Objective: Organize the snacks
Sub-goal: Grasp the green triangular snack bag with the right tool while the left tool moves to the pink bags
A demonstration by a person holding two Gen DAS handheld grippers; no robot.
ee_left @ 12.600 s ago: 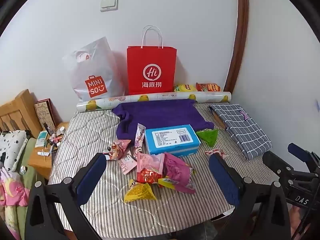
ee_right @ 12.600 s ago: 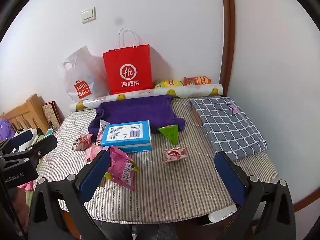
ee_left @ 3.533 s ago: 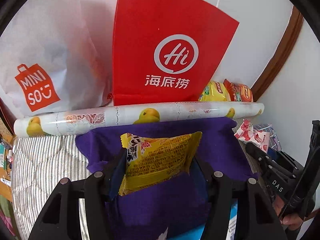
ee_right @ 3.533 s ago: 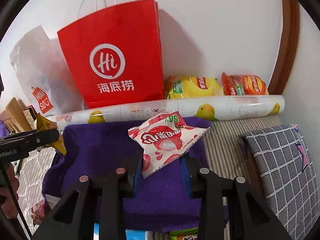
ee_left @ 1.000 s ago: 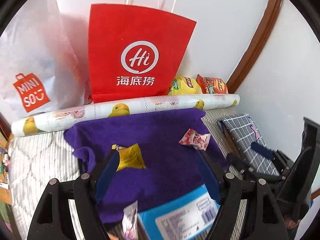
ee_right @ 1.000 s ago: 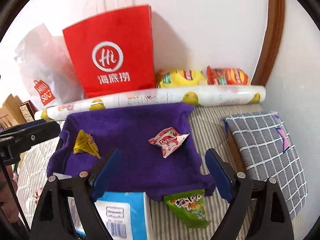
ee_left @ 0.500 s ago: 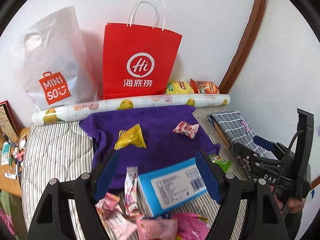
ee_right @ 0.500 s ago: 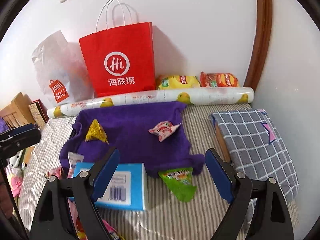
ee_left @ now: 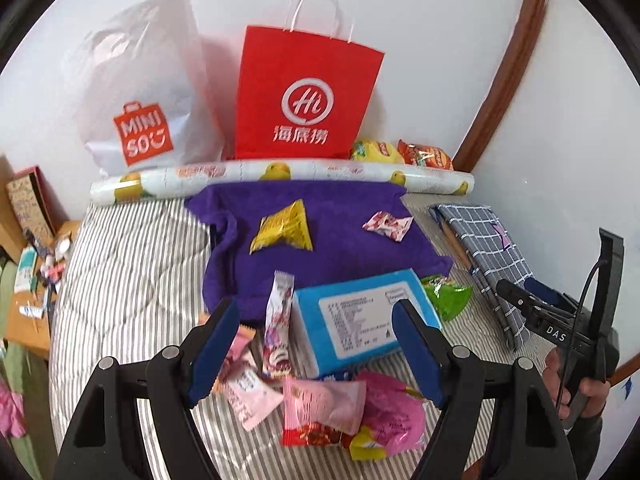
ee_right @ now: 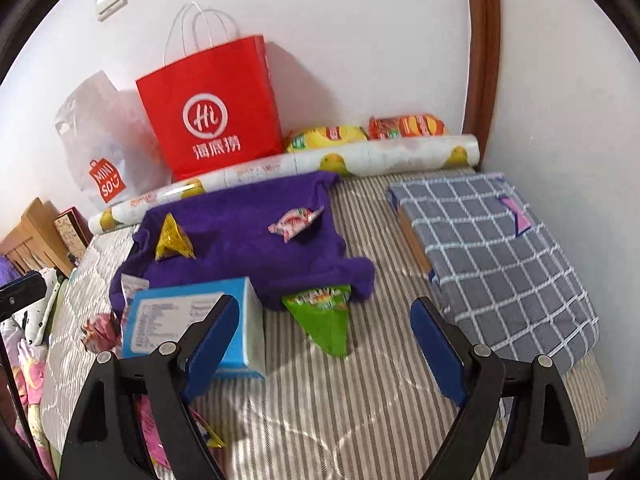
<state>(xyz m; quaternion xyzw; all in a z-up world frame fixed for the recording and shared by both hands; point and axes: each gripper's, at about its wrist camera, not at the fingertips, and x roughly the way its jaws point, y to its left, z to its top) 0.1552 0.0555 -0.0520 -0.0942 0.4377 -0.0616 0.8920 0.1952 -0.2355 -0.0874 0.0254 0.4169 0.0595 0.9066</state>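
A purple cloth lies on the striped table, with a yellow snack packet and a red-and-white candy packet on it. In front of it sit a blue box, a green packet, a tall pink stick packet and several pink packets. My left gripper hangs open above the blue box and the pink packets, holding nothing. My right gripper is open and empty above the bare stripes near the green packet.
Against the wall stand a red paper bag and a white plastic bag. A printed roll and two chip bags lie behind the cloth. A checked grey cushion fills the right side. A cluttered side table is on the left.
Both grippers have pulled back from the cloth, open and empty. The two packets stay on the cloth. The blue box and the pile of pink packets have come into the left view.
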